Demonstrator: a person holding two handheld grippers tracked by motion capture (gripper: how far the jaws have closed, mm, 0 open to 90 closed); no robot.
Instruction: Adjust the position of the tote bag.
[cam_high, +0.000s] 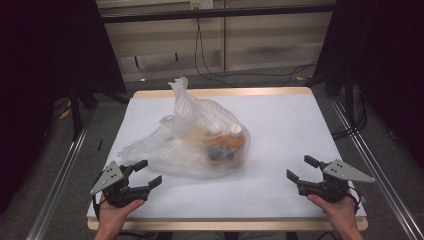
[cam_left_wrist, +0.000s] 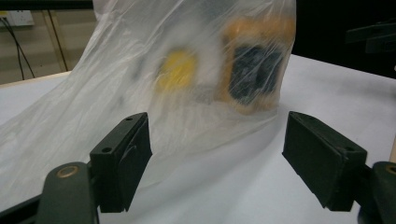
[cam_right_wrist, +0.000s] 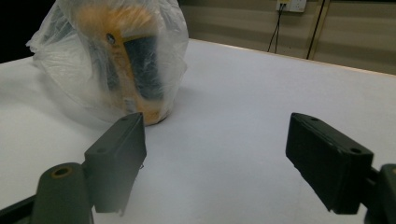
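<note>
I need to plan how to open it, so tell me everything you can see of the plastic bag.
The plastic bag is thin, translucent, whitish and crinkled. It slumps on the white table near the middle, its gathered top twisted upward. Orange and dark items, apparently bottles, show blurred through its film. Nothing grips it; the open left gripper sits just short of its near edge.

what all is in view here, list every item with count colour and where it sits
plastic bag: 1, clear white, middle of the table, slumped with its top standing up
items in the bag: count unclear, orange, yellow and dark, at the bag's right end
table: 1, white top with wooden edge, centre
cables: several, black, floor beyond the table
left gripper: 1, black, near left edge, jaws open, near the bag
right gripper: 1, black, near right edge, jaws open
</note>
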